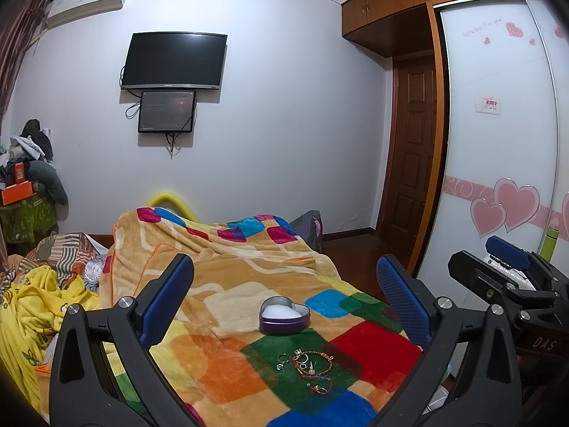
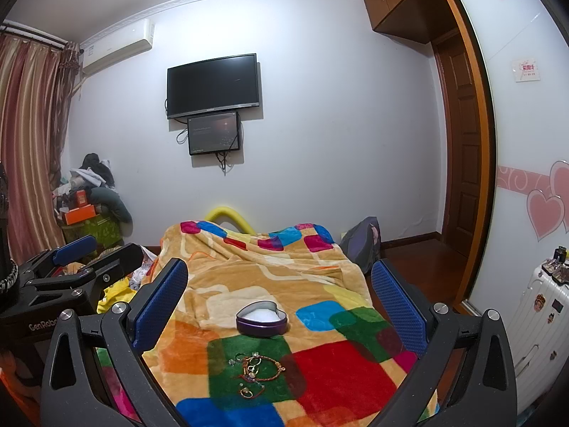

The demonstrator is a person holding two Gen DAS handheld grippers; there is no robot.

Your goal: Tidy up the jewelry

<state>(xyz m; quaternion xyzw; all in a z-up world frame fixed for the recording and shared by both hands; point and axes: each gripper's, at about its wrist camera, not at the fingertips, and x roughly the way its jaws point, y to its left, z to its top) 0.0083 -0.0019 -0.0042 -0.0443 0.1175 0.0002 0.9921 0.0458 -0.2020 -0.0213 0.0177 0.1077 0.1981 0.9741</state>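
**Mara:** Left wrist view shows the left gripper [image 1: 284, 306], blue-padded and black-framed, with its jaws spread wide and nothing between them. The right gripper [image 1: 508, 259] shows at the far right edge of that view, held off to the side. Its own camera shows its fingers [image 2: 398, 306] wide apart and empty too.

**Jon:** And the jewelry?

**Mara:** A small tangled heap of jewelry [image 1: 307, 366] lies on a green patch of the plush patchwork blanket [image 1: 227, 274]: a reddish braided bracelet [image 1: 320, 359] with several thin silver rings [image 1: 283, 357] and small charms around and on it. The open purple heart-shaped tin with white lining [image 1: 283, 315] sits just beyond the heap, farther from both cameras.

**Jon:** So nothing has been picked up. How should the first pick go?

**Mara:** One judgement: take an outlying piece first, such as the ring on the heap's left edge, since it looks free of the cord. The pile is snarled, so lifting the bracelet first would likely drag rings along.

**Jon:** The blanket is soft.

**Mara:** That cuts both ways. Pads can press into the pile to get under a thin ring, but they may also pinch fibres. The person would do well to narrow the jaws before descending, come in low, close gently, then lift slowly and check that nothing trails before carrying it over the tin.
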